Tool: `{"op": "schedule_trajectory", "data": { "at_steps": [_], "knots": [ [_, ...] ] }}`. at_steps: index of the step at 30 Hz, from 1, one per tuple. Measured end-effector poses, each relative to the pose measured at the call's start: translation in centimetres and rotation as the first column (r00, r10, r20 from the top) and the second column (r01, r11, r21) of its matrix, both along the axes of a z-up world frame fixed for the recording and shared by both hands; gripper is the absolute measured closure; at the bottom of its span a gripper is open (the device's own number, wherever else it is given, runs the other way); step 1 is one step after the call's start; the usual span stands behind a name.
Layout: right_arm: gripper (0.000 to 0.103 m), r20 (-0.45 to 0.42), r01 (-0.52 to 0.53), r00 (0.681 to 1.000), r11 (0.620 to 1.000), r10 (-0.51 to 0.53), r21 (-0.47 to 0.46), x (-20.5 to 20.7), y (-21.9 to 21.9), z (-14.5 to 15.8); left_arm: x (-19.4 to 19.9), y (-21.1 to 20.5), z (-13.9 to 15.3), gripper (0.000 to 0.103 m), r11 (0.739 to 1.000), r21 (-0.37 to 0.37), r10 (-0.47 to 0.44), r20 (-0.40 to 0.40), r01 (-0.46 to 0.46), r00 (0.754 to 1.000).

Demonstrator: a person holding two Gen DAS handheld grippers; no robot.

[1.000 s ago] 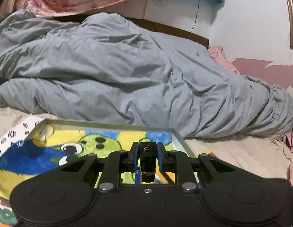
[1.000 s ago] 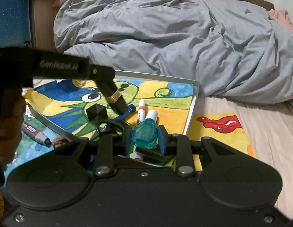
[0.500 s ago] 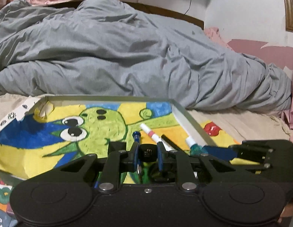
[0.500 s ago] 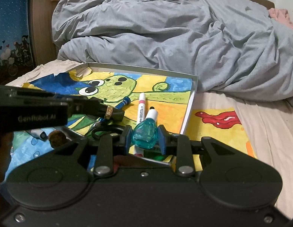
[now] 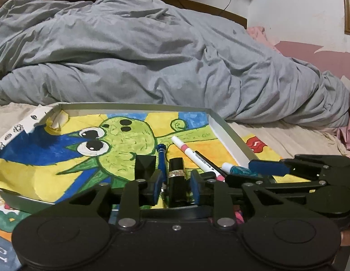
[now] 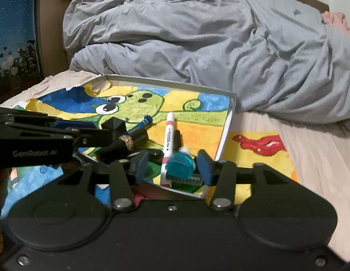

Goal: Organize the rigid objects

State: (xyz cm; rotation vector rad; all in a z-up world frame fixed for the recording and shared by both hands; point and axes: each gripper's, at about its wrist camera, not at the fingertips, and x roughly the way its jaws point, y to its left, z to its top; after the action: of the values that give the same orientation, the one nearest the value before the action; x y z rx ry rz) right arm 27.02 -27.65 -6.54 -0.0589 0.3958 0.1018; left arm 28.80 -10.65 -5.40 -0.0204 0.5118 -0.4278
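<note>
A shallow grey tray, lined with a green frog painting, lies on the bed. A black lipstick tube with a gold band rests in it between the pads of my left gripper. These jaws are opening, with a gap on each side of the tube. A teal bottle with a white cap lies at the tray's right corner. My right gripper straddles it, jaws opening and pads clear of it. Beside these lie a pink-and-white marker, a blue pen and a black faceted block.
A crumpled grey duvet fills the bed behind the tray. A second painting with a red shape lies on the beige sheet to the tray's right. More painted paper sits under the tray's near left edge. Both grippers crowd the tray's near side.
My left gripper came down into the tray with the lipstick and its pads have spread off it. My right gripper's pads have let go of the teal bottle.
</note>
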Motion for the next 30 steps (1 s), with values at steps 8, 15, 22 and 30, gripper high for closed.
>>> {"op": "schedule_trajectory", "data": {
  "at_steps": [8, 15, 22, 30],
  "knots": [
    [0.020, 0.071, -0.004, 0.997, 1.000, 0.003, 0.012, -3.1, 0.3, 2.7, -3.5, 1.8, 3.2, 0.037, 0.999, -0.011, 0.052, 0.061, -0.052, 0.997],
    [0.001, 0.151, -0.022, 0.988, 0.999, 0.015, 0.041, -7.9, 0.6, 4.9, -8.7, 5.0, 6.5, 0.015, 0.988, -0.053, 0.148, 0.137, -0.142, 0.979],
    [0.000, 0.191, -0.006, 0.981, 0.993, -0.017, 0.119, -13.0, 0.8, 5.0, -14.6, 8.5, 8.6, 0.006, 0.961, -0.085, 0.276, 0.193, -0.265, 0.941],
    [0.000, 0.218, 0.031, 0.973, 0.976, -0.080, 0.217, -19.3, 0.9, 4.3, -20.8, 9.8, 9.2, 0.001, 0.935, -0.089, 0.355, 0.223, -0.344, 0.908]
  ]
}}
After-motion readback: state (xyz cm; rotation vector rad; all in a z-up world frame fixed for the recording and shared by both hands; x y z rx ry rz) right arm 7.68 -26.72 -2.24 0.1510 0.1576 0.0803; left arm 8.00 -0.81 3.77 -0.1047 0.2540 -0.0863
